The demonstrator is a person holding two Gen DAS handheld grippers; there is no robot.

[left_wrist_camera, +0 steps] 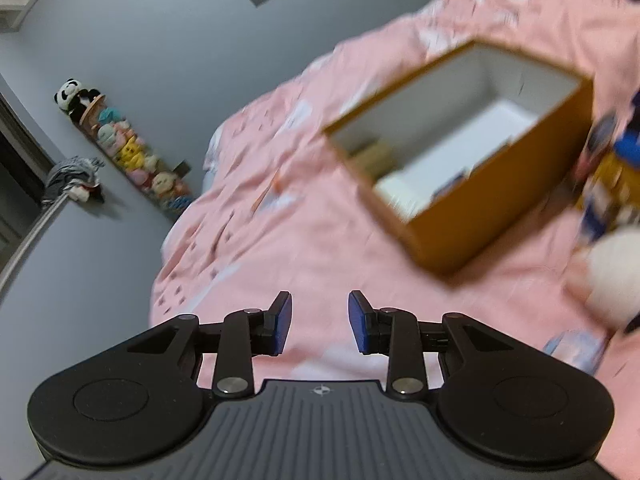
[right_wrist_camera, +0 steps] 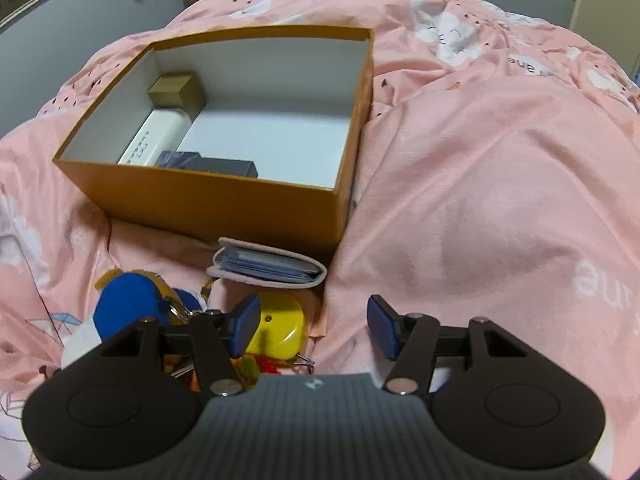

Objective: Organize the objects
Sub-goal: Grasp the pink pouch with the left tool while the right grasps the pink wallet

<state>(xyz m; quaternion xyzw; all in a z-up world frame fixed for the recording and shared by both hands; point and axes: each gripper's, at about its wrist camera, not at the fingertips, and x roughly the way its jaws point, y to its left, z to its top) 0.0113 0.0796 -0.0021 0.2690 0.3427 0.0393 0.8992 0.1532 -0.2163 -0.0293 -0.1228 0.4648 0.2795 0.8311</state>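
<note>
Two claws over a pink bed, both holding nothing

Two views show us the bed. From the left wrist we see our left claw (left_wrist_camera: 319, 322) hanging over the pink blanket (left_wrist_camera: 280, 240). Its blue pads stand a little apart, with only blanket between them. The orange box (left_wrist_camera: 480, 204) sits ahead and to the right, blurry, with its top open. Past the box's near right corner we see blue, yellow and white toys (left_wrist_camera: 612, 200), too blurry to tell apart. By the grey wall stands a tall tube of soft toys (left_wrist_camera: 136, 152) with a panda on top.

From the right wrist we see our right claw (right_wrist_camera: 314, 326), open wider and holding nothing. The orange box (right_wrist_camera: 224, 204) sits on the blanket (right_wrist_camera: 480, 200) ahead and to the left. Inside it, along the left side, lie a small brown box (right_wrist_camera: 176, 90), a white box (right_wrist_camera: 154, 138) and a dark box (right_wrist_camera: 208, 165). Just in front of the box lies a card wallet (right_wrist_camera: 268, 268). Nearer to us sit a yellow case (right_wrist_camera: 280, 332), partly behind the left pad, and a blue and yellow soft toy (right_wrist_camera: 132, 300).
</note>
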